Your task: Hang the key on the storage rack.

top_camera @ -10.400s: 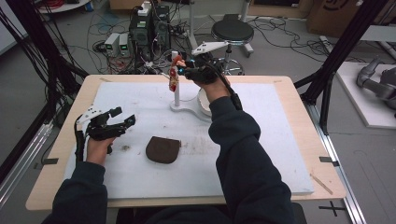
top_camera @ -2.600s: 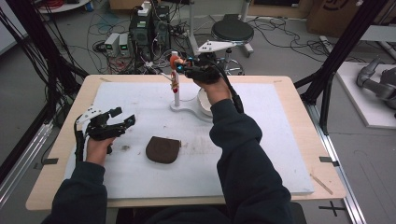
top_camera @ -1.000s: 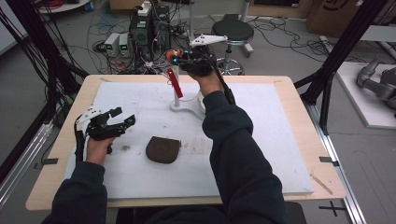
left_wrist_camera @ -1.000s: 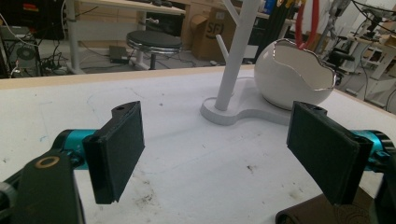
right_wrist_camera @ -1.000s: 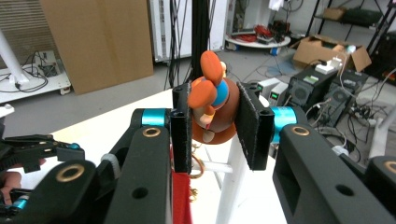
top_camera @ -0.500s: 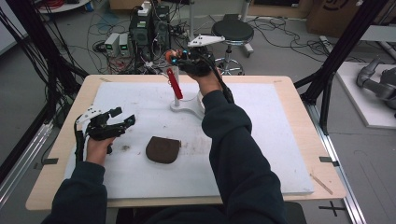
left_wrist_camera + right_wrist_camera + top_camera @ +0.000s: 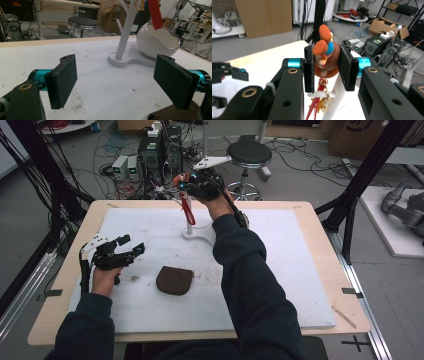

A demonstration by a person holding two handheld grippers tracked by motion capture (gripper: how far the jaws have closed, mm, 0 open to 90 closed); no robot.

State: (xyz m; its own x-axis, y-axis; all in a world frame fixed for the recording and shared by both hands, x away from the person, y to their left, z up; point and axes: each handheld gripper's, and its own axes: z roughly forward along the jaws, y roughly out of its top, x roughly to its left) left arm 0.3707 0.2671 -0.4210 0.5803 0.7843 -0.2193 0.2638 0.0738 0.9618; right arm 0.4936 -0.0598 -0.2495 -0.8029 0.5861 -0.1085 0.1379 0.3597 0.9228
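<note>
My right gripper [image 7: 189,182] is held above the white branched stand [image 7: 189,223] at the table's far middle. It is shut on a small orange and brown figure keychain [image 7: 325,56], gripped between both jaws. Its red strap [image 7: 188,212] and gold charm hang slanting beside the stand's post, close to a short branch [image 7: 321,94]. My left gripper [image 7: 131,251] rests open at the left of the white mat, with nothing between its pads [image 7: 63,80]. A brown pouch [image 7: 174,280] lies flat on the mat between the two arms.
A white egg-shaped bowl [image 7: 158,42] sits on the stand's base [image 7: 130,61], behind the post. The table's wooden rim [image 7: 305,206] frames the mat. Computers, cables and a black stool [image 7: 248,154] stand on the floor beyond the far edge.
My right gripper has risen and shifted slightly left with the keychain, and the red strap now hangs slanted. The left gripper and the pouch have not moved.
</note>
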